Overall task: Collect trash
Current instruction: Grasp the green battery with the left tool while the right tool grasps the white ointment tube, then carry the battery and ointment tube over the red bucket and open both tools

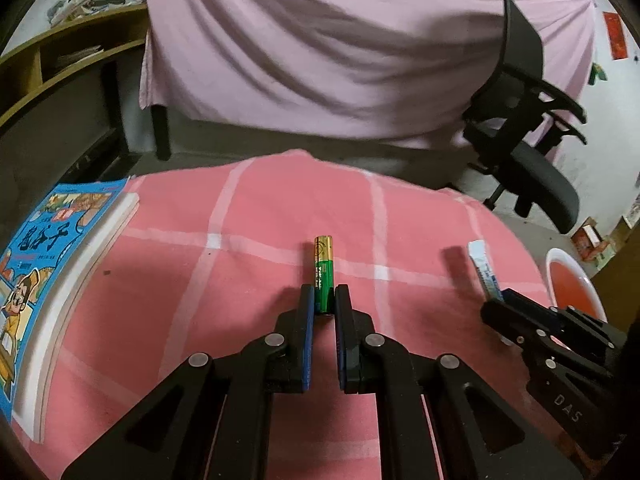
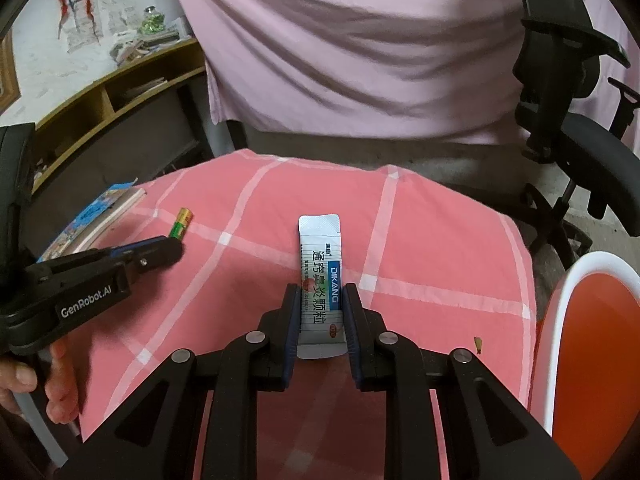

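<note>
- L tool (image 1: 324,300): clamped on green/gold battery (image 1: 322,272), mid bench (image 1: 248,208).
- R tool (image 2: 322,308): clamped on white sachet (image 2: 320,272), nr right edge, beside orange bin (image 2: 592,344).

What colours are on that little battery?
The battery is green with a gold top end, clearest in the left wrist view.

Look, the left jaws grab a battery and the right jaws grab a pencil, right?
Not quite. The right gripper holds a white medicine sachet, not a pencil; the right wrist view shows it. The left gripper does grab the battery.
</note>
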A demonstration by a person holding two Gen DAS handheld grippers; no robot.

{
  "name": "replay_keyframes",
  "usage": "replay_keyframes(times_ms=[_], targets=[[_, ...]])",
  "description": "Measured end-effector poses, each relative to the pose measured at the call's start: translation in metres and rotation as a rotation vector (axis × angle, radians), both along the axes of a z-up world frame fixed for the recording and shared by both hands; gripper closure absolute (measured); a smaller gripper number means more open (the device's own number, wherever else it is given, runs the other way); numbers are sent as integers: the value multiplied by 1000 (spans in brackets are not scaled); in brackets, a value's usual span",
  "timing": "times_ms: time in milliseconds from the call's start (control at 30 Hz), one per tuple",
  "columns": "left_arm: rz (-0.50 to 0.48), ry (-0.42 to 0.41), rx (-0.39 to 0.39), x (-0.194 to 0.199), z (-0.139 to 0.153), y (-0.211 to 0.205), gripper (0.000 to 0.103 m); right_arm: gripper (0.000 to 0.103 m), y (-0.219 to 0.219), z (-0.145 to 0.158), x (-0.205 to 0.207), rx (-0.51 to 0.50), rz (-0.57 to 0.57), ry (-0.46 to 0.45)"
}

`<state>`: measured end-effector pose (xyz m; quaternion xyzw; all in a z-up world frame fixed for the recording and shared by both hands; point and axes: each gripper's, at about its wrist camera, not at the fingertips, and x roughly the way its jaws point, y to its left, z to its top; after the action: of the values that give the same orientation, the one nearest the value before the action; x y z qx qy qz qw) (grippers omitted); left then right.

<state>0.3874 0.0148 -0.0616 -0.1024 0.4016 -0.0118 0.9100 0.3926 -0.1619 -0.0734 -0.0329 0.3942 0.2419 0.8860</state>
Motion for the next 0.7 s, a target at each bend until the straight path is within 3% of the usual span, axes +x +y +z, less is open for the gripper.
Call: replay_keyframes(times_ms=[400, 700], targets=[[-54, -214, -41, -27, 26, -14, 96, 84, -11, 25, -24, 82, -13, -188], [-76, -373, 20, -50, 45, -29, 96, 84, -21, 38, -41, 133, -45, -315]])
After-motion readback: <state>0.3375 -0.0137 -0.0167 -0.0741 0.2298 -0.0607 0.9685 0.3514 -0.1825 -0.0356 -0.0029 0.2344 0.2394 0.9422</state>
